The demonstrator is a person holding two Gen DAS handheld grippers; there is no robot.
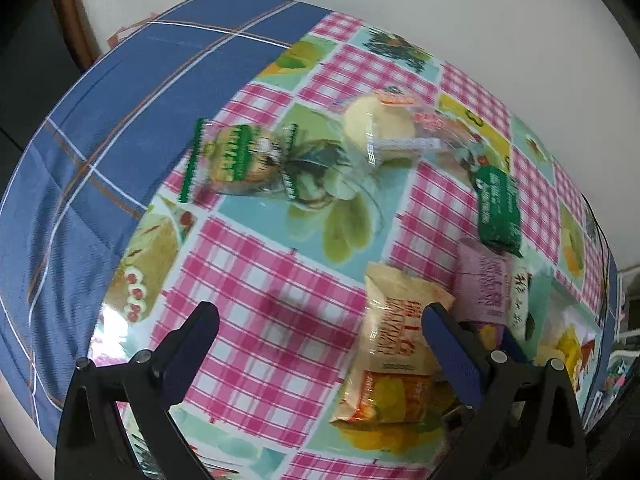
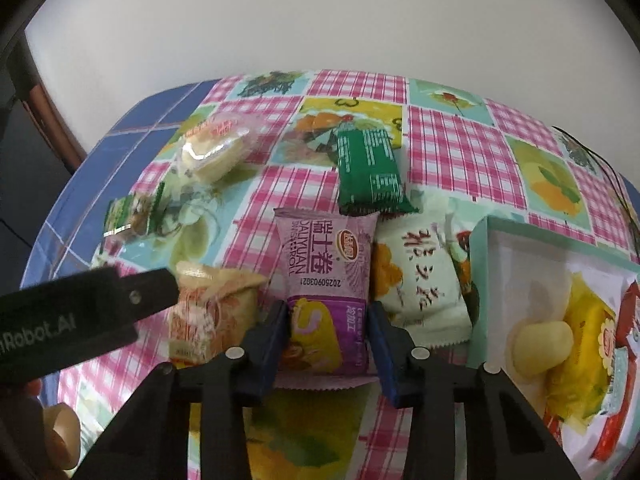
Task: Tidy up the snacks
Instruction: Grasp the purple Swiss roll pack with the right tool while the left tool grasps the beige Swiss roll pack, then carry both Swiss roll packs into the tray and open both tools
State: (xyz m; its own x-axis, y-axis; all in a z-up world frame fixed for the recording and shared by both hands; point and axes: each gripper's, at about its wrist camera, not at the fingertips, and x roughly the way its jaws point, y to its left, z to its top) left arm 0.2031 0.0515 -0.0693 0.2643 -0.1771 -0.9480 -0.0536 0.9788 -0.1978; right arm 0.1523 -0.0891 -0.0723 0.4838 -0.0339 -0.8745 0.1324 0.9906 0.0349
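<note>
Roughly three snacks already lie in the white box (image 2: pixel 486 280) at the desk's right, while the right claw (image 2: pixel 328 334) is clenched on the purple Swiss-roll pack (image 2: pixel 326 268), the left claw (image 1: pixel 320 344) hangs released, and about five packets wait outside.

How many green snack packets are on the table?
2. The dark green packet lies behind the purple Swiss roll packet that the right gripper is squeezing. The clear packet with green edges lies far left. Others may hide in the box.
</note>
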